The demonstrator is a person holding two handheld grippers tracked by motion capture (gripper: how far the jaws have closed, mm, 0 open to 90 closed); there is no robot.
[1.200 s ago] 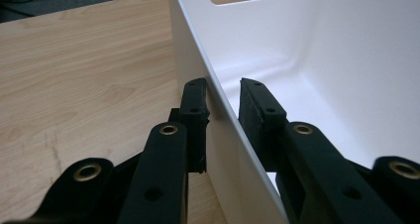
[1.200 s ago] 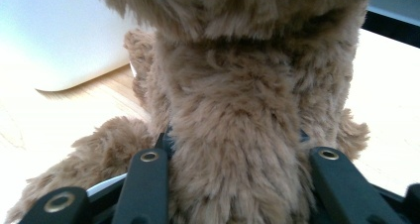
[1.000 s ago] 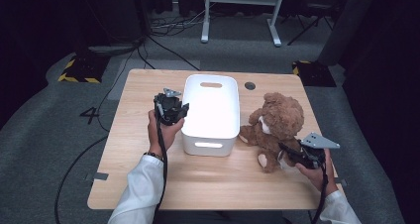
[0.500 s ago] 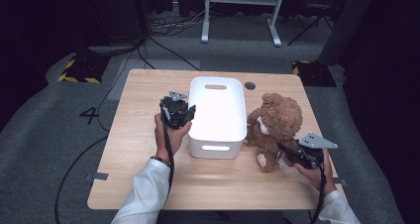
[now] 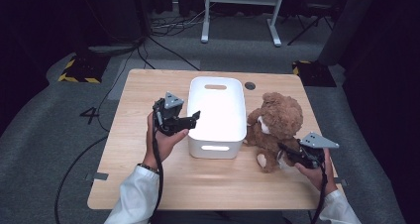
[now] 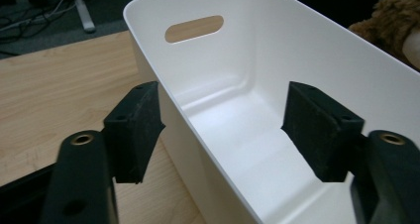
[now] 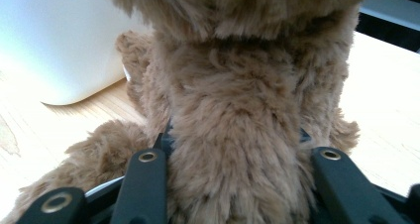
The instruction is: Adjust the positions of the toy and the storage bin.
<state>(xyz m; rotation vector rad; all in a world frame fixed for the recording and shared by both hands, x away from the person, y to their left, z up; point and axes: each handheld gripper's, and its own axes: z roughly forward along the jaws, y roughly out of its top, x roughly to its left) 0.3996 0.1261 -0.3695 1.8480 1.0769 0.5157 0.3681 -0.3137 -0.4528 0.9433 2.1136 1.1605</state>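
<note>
High view, left hand-held gripper (image 5: 193,119): at the white bin's (image 5: 216,116) left long wall, near its rim, fingertips pointing at the wall.
Left gripper view, jaws: released; they have just been opening and now straddle the bin's (image 6: 277,75) near wall, one pad outside over the counter (image 6: 54,85), one over the inside, neither pressing on it.
Bin from the left hand-held gripper: directly ahead, handle slot at the far end, inside bare.
Right hand-held gripper (image 5: 285,153): low at the teddy bear's (image 5: 274,122) back, near the counter's (image 5: 148,85) front right part.
Right gripper view, jaws: clenched on the teddy bear (image 7: 233,120), fur bulging between them.
Teddy bear from the right hand-held gripper: straight ahead, seated on the counter, just beside the bin's right wall.
</note>
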